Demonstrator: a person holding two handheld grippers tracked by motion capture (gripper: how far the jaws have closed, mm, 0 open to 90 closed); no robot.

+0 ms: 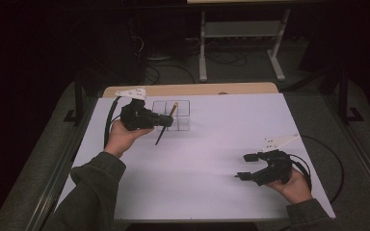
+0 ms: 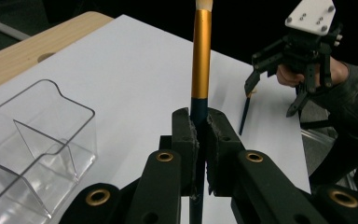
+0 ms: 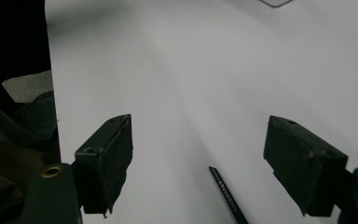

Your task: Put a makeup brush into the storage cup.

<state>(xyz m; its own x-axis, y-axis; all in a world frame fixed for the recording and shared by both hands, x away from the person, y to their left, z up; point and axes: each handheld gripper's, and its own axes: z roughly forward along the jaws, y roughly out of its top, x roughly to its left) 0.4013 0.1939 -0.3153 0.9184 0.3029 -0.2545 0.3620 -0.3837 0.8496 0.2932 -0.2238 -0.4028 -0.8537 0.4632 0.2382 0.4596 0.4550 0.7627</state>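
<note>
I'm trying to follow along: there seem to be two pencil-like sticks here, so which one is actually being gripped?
The gold-banded pencil, clamped upright in the left claw beside the clear organizer. The other dark pencil lies free on the table under the open right claw.

White table (image 1: 212,144) bears a clear tray (image 1: 183,122) (compartmented) and a dark pencil (image 2: 245,114).

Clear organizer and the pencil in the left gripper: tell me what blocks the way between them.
Nothing visible does. The left gripper is shut on the pencil, and the clear organizer sits right beside it, its compartments open on top, with bare white table around.
</note>
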